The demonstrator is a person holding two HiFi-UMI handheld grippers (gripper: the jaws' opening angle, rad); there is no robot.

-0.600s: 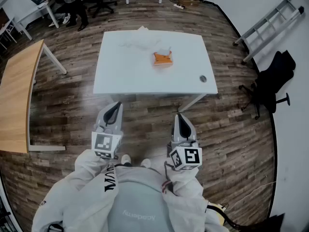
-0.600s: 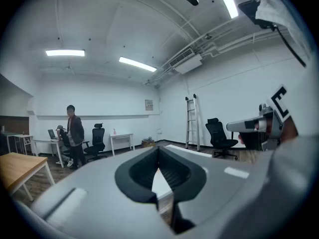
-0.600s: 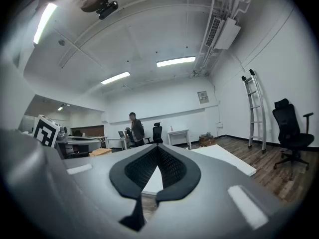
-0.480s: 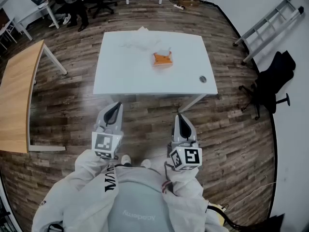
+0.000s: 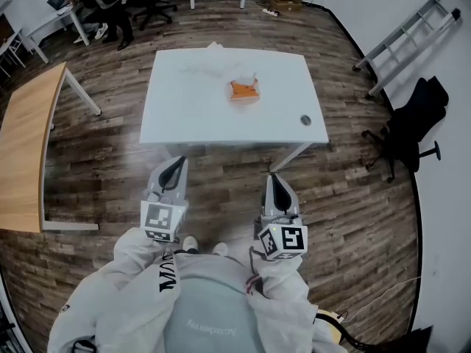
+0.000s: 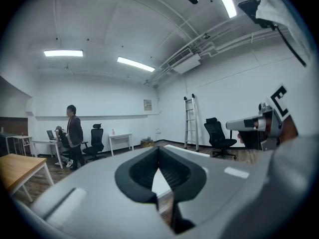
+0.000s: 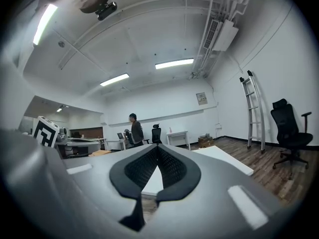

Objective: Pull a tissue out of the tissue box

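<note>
Both grippers (image 5: 176, 160) (image 5: 271, 176) (fingers (image 7: 172, 171) together) empty

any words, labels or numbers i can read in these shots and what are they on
"Academy": upside down and faint, on the person's grey top.
"MA": vertical letters on the white jacket; the rest cannot be made out.
No words, only black-and-white square markers: the cube on the left gripper and the cube on the right gripper.
Too small to read: print on the orange tissue box; the wall plaque.
</note>
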